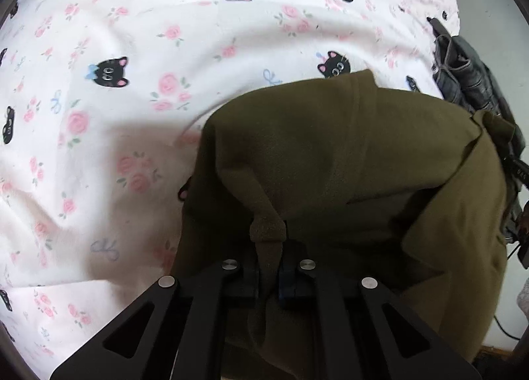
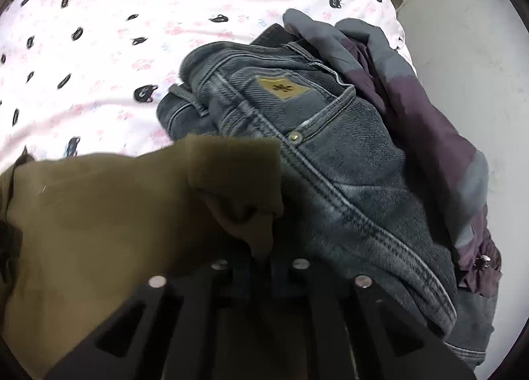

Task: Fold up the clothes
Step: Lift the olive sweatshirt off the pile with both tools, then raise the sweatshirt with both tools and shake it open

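- While it lies bunched on the bed (image 1: pixel 132 49), the olive garment (image 1: pixel 347 155) is thick and matte, its folds pinched — left gripper (image 1: pixel 269 267) and right gripper (image 2: pixel 261 264) jaws both clamped on it.
- Jeans (image 2: pixel 330 155) and a purple-grey garment (image 2: pixel 429 135) crowd its right edge; open floral sheet lies left.

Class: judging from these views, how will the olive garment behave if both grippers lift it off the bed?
The olive garment is probably floppy: it bunches where the left gripper pinches it. It likely sags between grips. Its matte, fuzzy surface suggests little slipping.
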Motion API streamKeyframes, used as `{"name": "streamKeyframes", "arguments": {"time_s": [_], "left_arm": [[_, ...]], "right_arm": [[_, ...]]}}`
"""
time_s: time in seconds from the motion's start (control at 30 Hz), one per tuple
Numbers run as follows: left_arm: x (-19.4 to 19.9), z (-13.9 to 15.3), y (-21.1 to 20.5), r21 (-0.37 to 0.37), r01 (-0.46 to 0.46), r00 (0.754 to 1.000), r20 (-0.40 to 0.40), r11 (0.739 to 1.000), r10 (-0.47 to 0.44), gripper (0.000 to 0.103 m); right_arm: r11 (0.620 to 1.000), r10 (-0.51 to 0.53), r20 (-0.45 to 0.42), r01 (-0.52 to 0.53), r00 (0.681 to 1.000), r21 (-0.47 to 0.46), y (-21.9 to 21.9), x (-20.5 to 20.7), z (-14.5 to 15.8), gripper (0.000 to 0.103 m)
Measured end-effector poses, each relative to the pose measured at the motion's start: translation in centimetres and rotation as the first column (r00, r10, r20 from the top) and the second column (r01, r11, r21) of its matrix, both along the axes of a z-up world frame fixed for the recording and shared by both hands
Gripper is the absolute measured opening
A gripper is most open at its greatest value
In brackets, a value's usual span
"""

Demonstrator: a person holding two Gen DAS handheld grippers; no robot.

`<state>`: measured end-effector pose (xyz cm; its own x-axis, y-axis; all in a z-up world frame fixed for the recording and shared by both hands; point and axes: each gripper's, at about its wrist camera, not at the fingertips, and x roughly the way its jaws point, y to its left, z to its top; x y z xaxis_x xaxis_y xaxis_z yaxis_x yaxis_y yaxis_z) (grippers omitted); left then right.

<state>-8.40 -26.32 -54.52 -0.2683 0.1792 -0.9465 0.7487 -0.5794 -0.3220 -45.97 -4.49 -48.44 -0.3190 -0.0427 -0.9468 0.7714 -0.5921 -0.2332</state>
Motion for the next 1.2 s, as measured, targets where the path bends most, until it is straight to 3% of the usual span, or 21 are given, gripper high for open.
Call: {"name": "streamKeyframes", "arguments": {"time_s": [0.13,0.3,0.5,0.77,0.93,1.1,1.2], "left_arm": [[1.0,2.3,-0.2,-0.033,0.01,0.999,-0.036,0.999,-0.011,0.005],[3.5,7.6,-1.7,-0.08,-0.02,0.994,-0.11,0.997,0.011,0.004],[7.4,17.0,-4.2,-0.094,-0.148,0.967,-0.224,0.985,0.124,0.004],[11.1,29.5,-6.6,-0.136,-0.233,0.917,-0.361,0.963,0.17,0.004],[15.6,37.6,-11.3,-0.183,-0.344,0.858,-0.459,0.921,0.229,0.004],[18.9,45.8,-19.2,-0.316,-0.407,0.846,-0.485,0.857,0.223,0.004],[20.1,51.8,-23.2,-0.432,-0.431,0.848,-0.495,0.792,0.19,0.004]], "right_arm": [[0.998,0.003,0.011,-0.002,1.0,-0.057,0.5,1.5,2.2,0.006],[0.986,-0.006,0.009,0.007,1.0,-0.166,2.0,4.2,7.2,0.006],[0.952,0.006,0.023,0.001,1.0,-0.307,3.8,7.8,16.2,0.005],[0.887,0.051,-0.033,-0.061,0.998,-0.457,2.4,12.9,29.8,0.005],[0.817,0.054,-0.046,-0.071,0.997,-0.572,-1.6,14.9,38.0,0.005],[0.739,0.063,-0.032,-0.068,0.997,-0.67,-8.8,14.2,44.5,0.005],[0.702,0.079,-0.047,-0.089,0.996,-0.707,-14.7,13.5,48.4,0.005]]}}
